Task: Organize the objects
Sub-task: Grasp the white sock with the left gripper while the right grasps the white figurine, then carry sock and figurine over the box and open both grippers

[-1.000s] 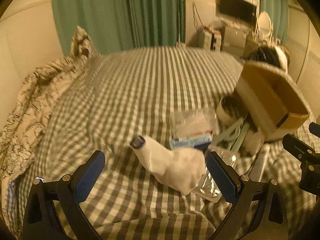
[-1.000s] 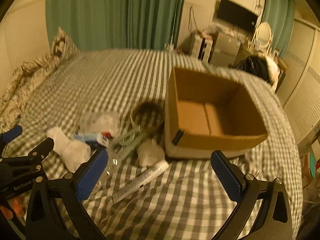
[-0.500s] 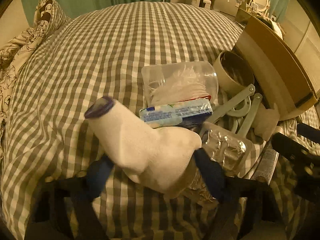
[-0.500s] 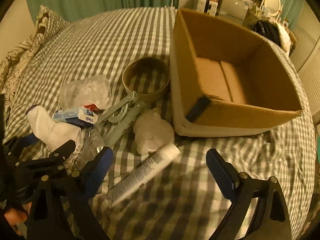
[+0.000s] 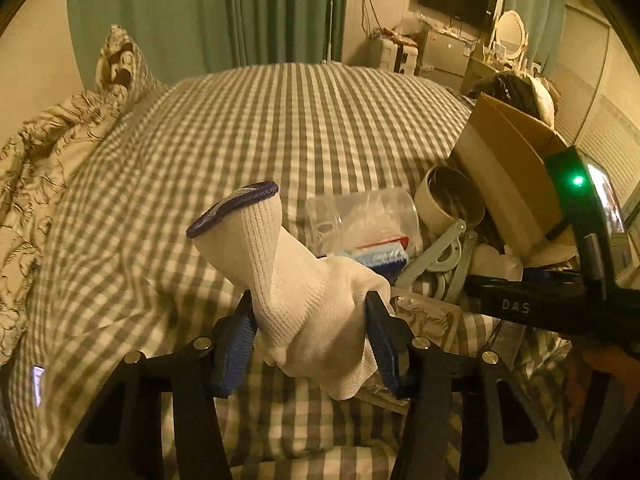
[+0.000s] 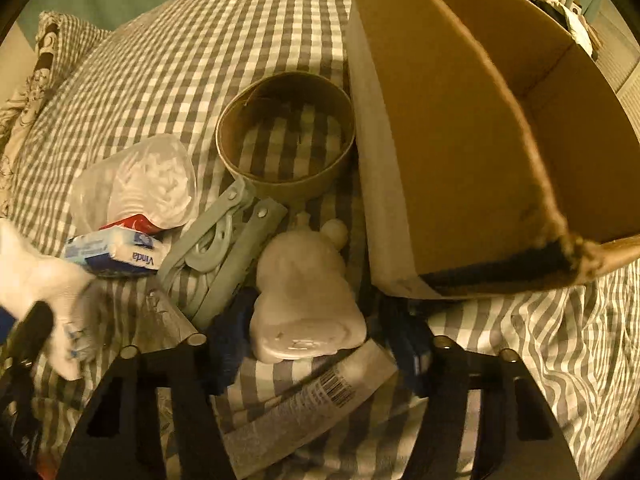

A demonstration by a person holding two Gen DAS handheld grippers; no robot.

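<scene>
Left gripper is clenching the white sock between both fingers; right gripper is straddling, unclenched, a white figurine on the gingham bed.

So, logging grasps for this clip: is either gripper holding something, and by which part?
The left gripper clamps the white sock across its bunched foot end. The right gripper straddles the pale bottle; no grip visible yet.
</scene>
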